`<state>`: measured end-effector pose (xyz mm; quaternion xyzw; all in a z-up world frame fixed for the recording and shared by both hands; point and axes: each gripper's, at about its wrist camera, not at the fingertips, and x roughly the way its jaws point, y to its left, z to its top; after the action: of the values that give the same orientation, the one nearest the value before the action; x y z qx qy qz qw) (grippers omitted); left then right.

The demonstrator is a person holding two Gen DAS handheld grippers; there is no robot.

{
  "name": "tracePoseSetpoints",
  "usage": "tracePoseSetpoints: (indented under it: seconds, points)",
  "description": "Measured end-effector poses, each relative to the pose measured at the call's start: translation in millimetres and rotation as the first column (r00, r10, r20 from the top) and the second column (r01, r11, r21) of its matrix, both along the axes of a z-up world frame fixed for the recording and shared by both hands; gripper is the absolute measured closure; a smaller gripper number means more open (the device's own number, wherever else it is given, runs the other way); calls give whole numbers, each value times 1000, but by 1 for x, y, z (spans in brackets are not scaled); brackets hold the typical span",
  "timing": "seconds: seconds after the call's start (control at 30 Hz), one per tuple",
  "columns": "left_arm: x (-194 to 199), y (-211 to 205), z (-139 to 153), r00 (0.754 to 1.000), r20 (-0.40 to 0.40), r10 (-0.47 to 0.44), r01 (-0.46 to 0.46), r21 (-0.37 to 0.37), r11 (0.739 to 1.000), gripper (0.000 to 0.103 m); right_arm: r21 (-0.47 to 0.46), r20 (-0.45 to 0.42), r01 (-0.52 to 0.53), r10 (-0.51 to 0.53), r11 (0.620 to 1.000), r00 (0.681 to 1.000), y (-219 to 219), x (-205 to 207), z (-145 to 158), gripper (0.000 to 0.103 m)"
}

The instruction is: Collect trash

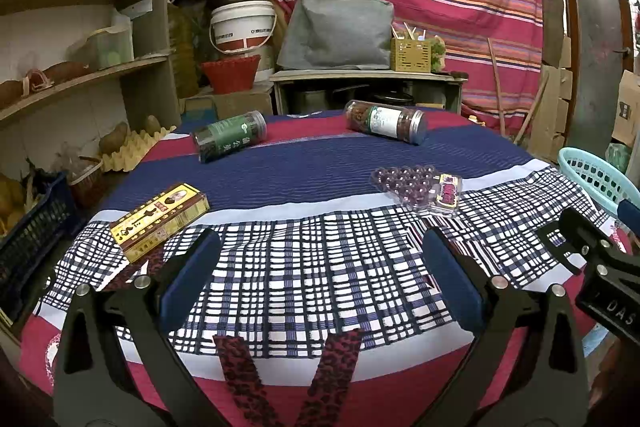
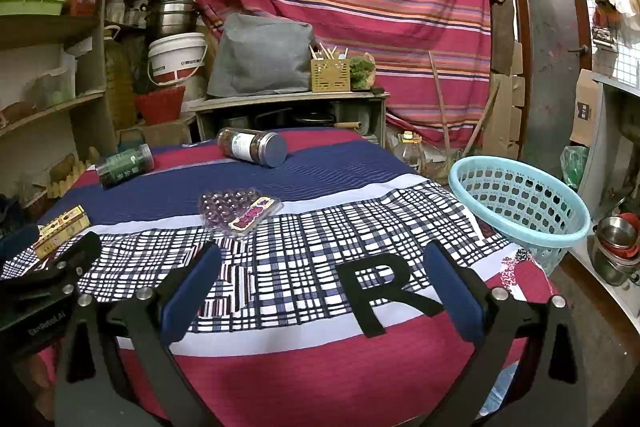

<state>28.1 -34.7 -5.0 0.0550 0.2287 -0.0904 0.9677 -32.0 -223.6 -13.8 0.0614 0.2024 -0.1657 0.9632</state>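
Both grippers hung above the near edge of the table [image 1: 280, 163], which was draped in a cloth banded in red, navy and plaid. The left gripper [image 1: 320, 275] had its jaws spread wide with nothing between them and touching nothing; the right gripper [image 2: 322, 279] likewise had its jaws wide apart and empty, over the black letter R [image 2: 380, 291] on the cloth. Taking the clear blister pack [image 1: 420, 187] of purple beads near the table's middle as landmark, the yellow-brown box [image 1: 160, 221] lay well to its left near the table edge. The green-labelled jar [image 1: 230, 135] lay on its side beyond it to the left. The white-labelled jar [image 1: 386, 121] lay on its side straight beyond it. The light blue basket [image 2: 520, 199] stood off the table to its right.
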Motion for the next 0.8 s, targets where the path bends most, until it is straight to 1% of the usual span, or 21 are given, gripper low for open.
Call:
tracePoseSetpoints:
  seconds: [0.8]
  points:
    - [-4,-1,3,1000,15,4,-4,5,1000,5,4,1,1,-1,1000,1000,1,-1,1,4]
